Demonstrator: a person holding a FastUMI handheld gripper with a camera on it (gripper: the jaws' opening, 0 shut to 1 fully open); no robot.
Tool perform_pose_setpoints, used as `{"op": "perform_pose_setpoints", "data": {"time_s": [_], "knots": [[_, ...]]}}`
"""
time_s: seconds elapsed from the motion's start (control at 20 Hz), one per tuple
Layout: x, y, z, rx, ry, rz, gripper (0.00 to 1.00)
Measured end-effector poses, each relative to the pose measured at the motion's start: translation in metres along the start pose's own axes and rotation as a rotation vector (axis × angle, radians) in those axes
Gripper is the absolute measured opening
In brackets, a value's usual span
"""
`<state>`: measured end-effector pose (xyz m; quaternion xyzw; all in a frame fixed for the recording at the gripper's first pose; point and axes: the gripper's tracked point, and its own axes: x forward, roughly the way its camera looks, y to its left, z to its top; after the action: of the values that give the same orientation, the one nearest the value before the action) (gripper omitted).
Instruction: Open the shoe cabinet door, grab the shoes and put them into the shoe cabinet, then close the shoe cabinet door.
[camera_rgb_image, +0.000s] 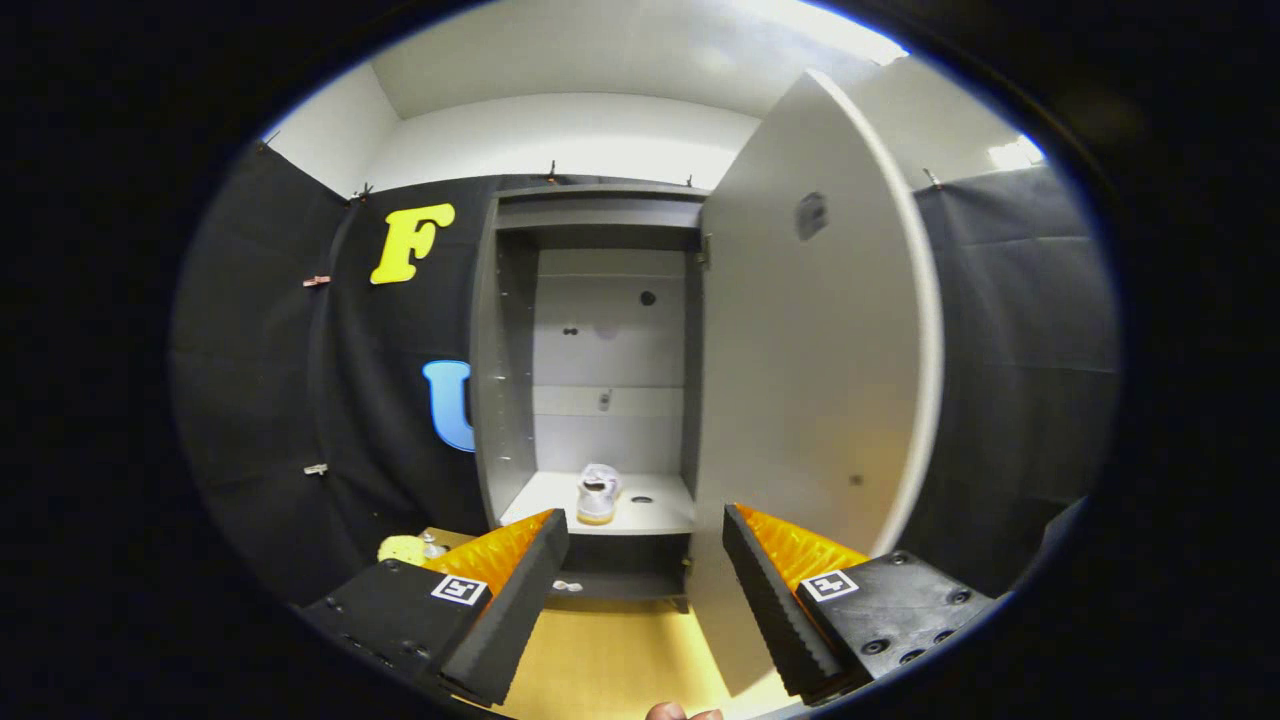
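Black-draped booth: grey shoe cabinet (600, 360), white shoe (598, 494) shelved; tool (640, 570) open, empty; we advise pushing grey door (810, 400) squarely.

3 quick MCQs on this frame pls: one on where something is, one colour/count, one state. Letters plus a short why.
1. Where is the shoe?
A. on the floor
B. on the cabinet's shelf
C. between the fingers

2. How many shoes sit on that shelf?
A. one
B. two
C. three

3. What state is the cabinet door in?
A. shut
B. swung open
C. off its hinges, lying flat

Answers:
1 B: the pale shoe stands on the light shelf inside the cabinet, beyond the tongs.
2 A: a single shoe is on it.
3 B: the door stands open to the right, interior exposed. The tongs' fingers are spread, holding nothing.
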<state>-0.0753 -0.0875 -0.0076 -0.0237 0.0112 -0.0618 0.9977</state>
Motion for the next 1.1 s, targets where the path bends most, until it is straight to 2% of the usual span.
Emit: {"op": "perform_pose_setpoints", "data": {"time_s": [0.2,0.4,0.7,1.1], "knots": [[-0.032,-0.076,0.001,0.023,0.023,-0.165,0.98],[-0.041,-0.145,-0.010,0.023,0.040,-0.298,0.98],[-0.005,-0.197,-0.036,0.045,0.078,-0.343,0.98],[0.011,-0.190,-0.049,0.029,0.105,-0.299,0.97]]}}
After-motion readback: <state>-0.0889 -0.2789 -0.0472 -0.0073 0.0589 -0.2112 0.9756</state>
